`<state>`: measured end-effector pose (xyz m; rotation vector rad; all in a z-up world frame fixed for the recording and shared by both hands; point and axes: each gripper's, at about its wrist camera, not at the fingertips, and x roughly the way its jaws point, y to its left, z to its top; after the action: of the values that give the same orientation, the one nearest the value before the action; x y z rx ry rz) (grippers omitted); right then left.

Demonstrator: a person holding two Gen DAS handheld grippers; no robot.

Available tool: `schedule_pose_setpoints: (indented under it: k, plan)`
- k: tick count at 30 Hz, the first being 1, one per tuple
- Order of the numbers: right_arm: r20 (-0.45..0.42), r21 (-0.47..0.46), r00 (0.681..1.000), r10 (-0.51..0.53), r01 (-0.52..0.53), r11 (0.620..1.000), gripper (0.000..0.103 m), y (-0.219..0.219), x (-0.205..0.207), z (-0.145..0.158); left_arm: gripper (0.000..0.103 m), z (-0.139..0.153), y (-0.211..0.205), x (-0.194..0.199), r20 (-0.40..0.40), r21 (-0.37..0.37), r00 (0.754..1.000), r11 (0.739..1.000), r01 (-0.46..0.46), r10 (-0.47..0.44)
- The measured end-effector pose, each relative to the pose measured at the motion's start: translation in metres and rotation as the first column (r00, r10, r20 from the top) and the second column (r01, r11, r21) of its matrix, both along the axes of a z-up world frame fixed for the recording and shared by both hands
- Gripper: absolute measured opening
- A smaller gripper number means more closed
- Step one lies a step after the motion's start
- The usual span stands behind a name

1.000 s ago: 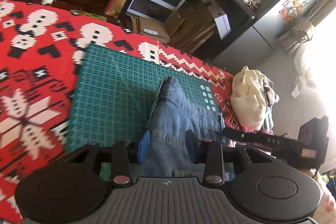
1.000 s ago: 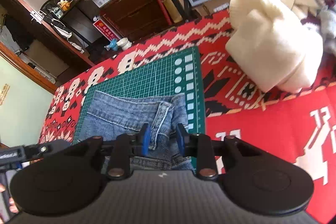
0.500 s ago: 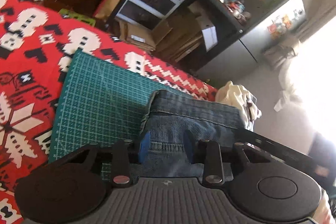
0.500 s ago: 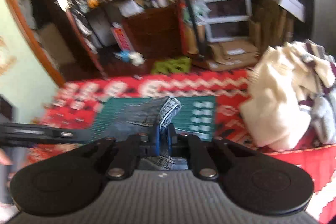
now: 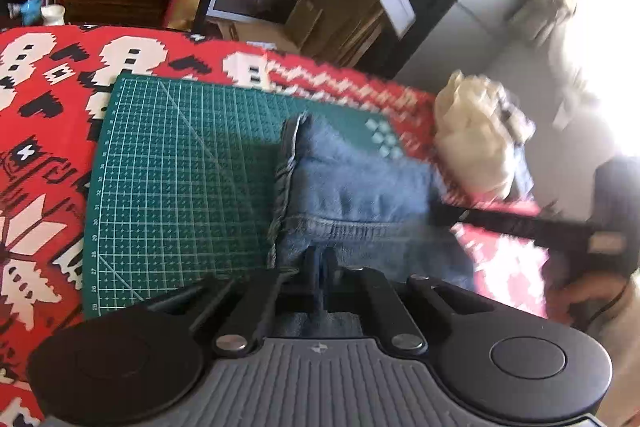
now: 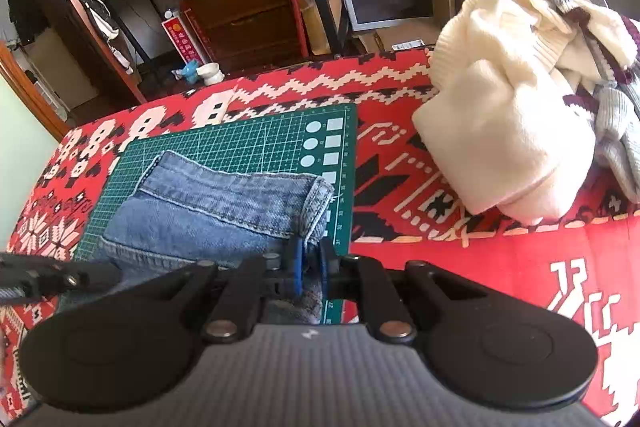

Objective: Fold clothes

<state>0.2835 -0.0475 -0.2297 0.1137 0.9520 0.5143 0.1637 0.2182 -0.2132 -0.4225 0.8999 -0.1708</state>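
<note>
**Denim folded over; both grippers clamped on near edge**

Since one second ago: denim doubled over on itself, both grippers gone from spread to closed. Red patterned blanket (image 6: 500,267) covering the surface, green cutting mat (image 6: 248,143) laid on it toward the left. Folded jeans (image 6: 208,203) lying on the mat's near half, hemmed edge uppermost, right end reaching the mat's right edge. Left gripper (image 5: 320,267) at the jeans' near left edge, fingers pressed together on a pinch of denim. Right gripper (image 6: 310,263) at the near right corner of the jeans, fingers (image 6: 297,267) closed on the folded hem. Cream knitwear pile (image 6: 504,131) at the blanket's right side, apart from the mat.
</note>
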Motion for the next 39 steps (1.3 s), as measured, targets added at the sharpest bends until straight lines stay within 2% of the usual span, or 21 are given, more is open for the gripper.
schedule_pose_setpoints:
  k: [4, 8, 11, 14, 16, 17, 19, 20, 22, 25, 27, 31, 34, 35, 39]
  plan:
    - [0.002, 0.041, 0.999, -0.033, 0.032, 0.999, 0.015, -0.015, -0.004, 0.007, 0.003, -0.003, -0.003, 0.001, -0.007, 0.005, 1.0, 1.0, 0.005, -0.005]
    - [0.018, 0.078, 0.998, -0.057, 0.056, 0.995, 0.02, -0.034, -0.019, 0.023, 0.003, -0.008, 0.0, 0.005, -0.024, -0.026, 1.0, 1.0, -0.004, 0.004]
    - [-0.038, 0.116, 0.999, -0.036, 0.04, 0.992, 0.02, -0.046, -0.033, 0.021, 0.003, -0.01, 0.004, 0.005, -0.032, -0.057, 0.999, 0.998, -0.015, 0.013]
    - [-0.072, 0.117, 0.997, -0.016, 0.024, 0.993, 0.028, -0.05, -0.049, 0.011, 0.003, -0.01, 0.005, 0.005, -0.039, -0.073, 0.999, 0.997, -0.025, 0.022]
    - [-0.092, 0.131, 0.996, 0.0, 0.012, 0.991, 0.028, -0.049, -0.056, 0.005, 0.003, -0.009, 0.004, 0.006, -0.042, -0.069, 0.999, 0.997, -0.026, 0.023]
    - [-0.102, 0.142, 0.995, 0.008, 0.006, 0.99, 0.028, -0.048, -0.059, 0.001, 0.003, -0.008, 0.003, 0.006, -0.043, -0.065, 0.999, 0.998, -0.026, 0.023]
    - [-0.1, 0.133, 0.995, 0.024, -0.01, 0.991, 0.002, -0.044, -0.065, -0.001, 0.003, -0.007, 0.003, 0.006, -0.051, -0.065, 0.998, 0.997, -0.031, 0.028]
    - [-0.088, 0.114, 0.996, 0.031, -0.02, 0.993, 0.001, -0.041, -0.069, 0.0, 0.003, -0.007, 0.003, 0.007, -0.054, -0.067, 0.998, 0.997, -0.033, 0.029]
    - [-0.045, 0.072, 0.999, 0.029, -0.025, 0.997, 0.0, -0.037, -0.072, 0.009, 0.003, -0.003, 0.004, 0.006, -0.062, -0.079, 0.997, 0.996, -0.041, 0.036]
    - [-0.042, 0.068, 0.999, 0.01, -0.007, 0.998, 0.0, -0.042, -0.069, 0.013, 0.01, 0.012, 0.003, -0.003, -0.037, -0.122, 0.999, 0.992, -0.036, 0.032]
    - [-0.066, 0.044, 0.998, 0.012, -0.009, 0.999, 0.0, -0.042, -0.066, 0.003, 0.01, 0.018, -0.003, -0.011, -0.031, -0.11, 1.0, 0.994, -0.007, 0.003]
    - [-0.109, 0.069, 0.993, -0.034, 0.042, 0.997, 0.003, -0.051, -0.064, -0.005, 0.009, 0.01, -0.008, -0.017, -0.05, -0.078, 0.999, 0.997, 0.019, -0.023]
    - [-0.096, 0.04, 0.994, -0.058, 0.062, 0.997, 0.008, -0.058, -0.069, -0.001, 0.007, 0.003, -0.009, -0.019, -0.054, -0.062, 0.998, 0.998, 0.027, -0.031]
    - [-0.099, 0.056, 0.993, -0.061, 0.066, 0.996, 0.011, -0.064, -0.072, 0.003, 0.004, 0.001, -0.009, -0.02, -0.055, -0.056, 0.998, 0.998, 0.03, -0.033]
    - [-0.114, 0.112, 0.992, -0.047, 0.059, 0.992, 0.011, -0.084, -0.094, 0.017, 0.004, -0.009, -0.01, -0.024, -0.061, -0.035, 0.997, 0.999, 0.041, -0.043]
